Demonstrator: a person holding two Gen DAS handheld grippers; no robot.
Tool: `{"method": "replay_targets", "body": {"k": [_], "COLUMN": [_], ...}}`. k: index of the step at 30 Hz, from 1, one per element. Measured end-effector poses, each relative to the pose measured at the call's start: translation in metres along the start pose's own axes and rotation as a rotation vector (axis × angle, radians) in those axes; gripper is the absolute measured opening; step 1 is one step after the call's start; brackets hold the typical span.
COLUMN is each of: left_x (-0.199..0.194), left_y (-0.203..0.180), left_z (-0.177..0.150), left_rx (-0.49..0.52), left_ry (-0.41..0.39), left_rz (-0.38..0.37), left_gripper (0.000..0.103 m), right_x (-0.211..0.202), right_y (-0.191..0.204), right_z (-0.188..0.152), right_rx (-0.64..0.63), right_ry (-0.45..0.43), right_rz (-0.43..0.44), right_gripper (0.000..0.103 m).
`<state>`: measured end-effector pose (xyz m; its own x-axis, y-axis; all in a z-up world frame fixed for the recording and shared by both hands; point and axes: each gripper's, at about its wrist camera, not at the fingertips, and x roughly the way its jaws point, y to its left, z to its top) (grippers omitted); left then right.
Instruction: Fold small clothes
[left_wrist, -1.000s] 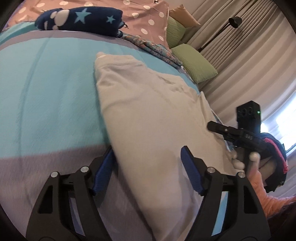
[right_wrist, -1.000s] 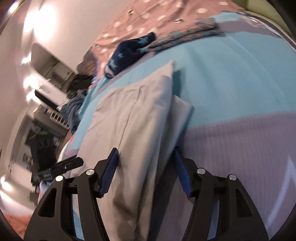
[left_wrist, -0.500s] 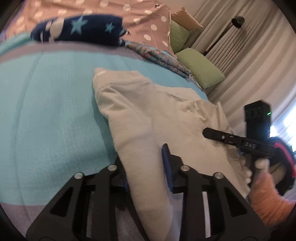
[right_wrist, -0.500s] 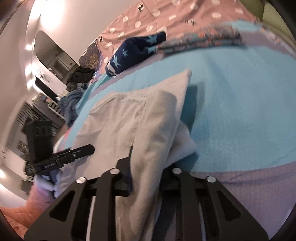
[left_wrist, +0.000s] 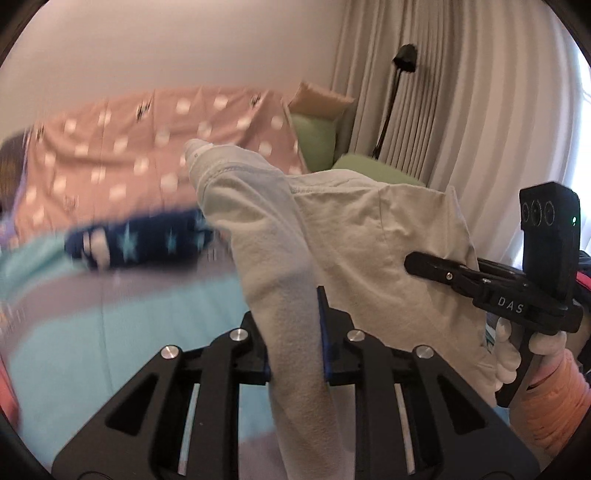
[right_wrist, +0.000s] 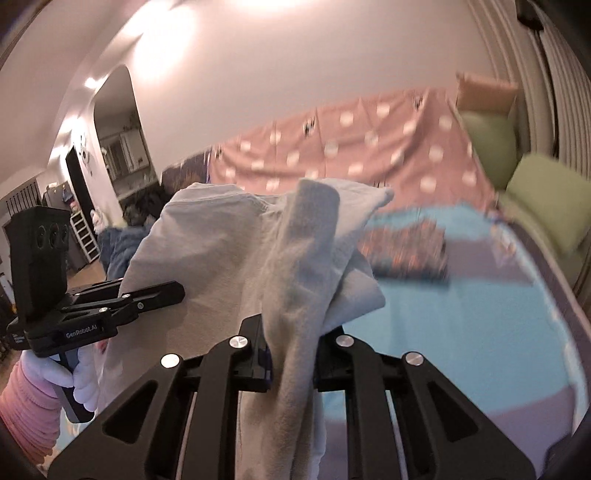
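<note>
Your left gripper (left_wrist: 295, 332) is pinching one bunched edge of the pale beige soft cotton garment (left_wrist: 369, 251), its blue-lined jaws pressed tight on the cloth. Your right gripper (right_wrist: 291, 350) is clamped the same way on the opposite edge. The garment hangs in the air between the two tools, clear of the turquoise and grey striped bedspread (right_wrist: 461, 302) below.

Several things could go wrong from here. Each grip takes a thick, rumpled wad, not a flat hem, so one layer could slide out under the garment's own weight and leave you holding only part of it. The loose flap drooping beside your right gripper could tuck under when you lay the cloth down, spoiling the crease. If you lower one side sooner than the other, the fold line will land skewed. Carry it too far forward and it may drape over the dark blue star-patterned fleece (left_wrist: 136, 243) or the folded floral-print cloth (right_wrist: 406, 251) lying on the bed.
</note>
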<state>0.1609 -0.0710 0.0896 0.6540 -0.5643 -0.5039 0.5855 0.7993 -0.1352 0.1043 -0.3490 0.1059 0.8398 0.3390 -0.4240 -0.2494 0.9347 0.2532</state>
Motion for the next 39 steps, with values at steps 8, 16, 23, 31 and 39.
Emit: {"method": "replay_targets", "body": {"k": [8,16,23,31,39], "left_x": [0.058,0.166,0.275,0.389,0.386], "left_y": [-0.003,0.008,0.051,0.109,0.122], "left_z": [0.121,0.17,0.174,0.099,0.06], "left_rx": [0.098,0.171,0.14,0.196,0.186], "left_ry": [-0.074,-0.029,0.019,0.178,0.205], "left_rz": [0.054,0.162,0.226,0.4,0.323], "left_gripper": [0.019,0.019,0.02,0.05,0.062], "right_x": [0.033,0.123,0.227,0.327,0.276], "right_y": [-0.063,-0.137,-0.19,-0.258,-0.256], "right_z": [0.101,0.136,0.138,0.062,0.01], "right_rx": [0.002,0.012,0.041,0.047,0.138], "right_ry": [-0.114,-0.094,-0.03,0.15,0.085], "right_rz": [-0.087,-0.187,-0.219,-0.438,-0.412], "right_gripper": [0.015,0.015,0.015,0.03,0.039]}}
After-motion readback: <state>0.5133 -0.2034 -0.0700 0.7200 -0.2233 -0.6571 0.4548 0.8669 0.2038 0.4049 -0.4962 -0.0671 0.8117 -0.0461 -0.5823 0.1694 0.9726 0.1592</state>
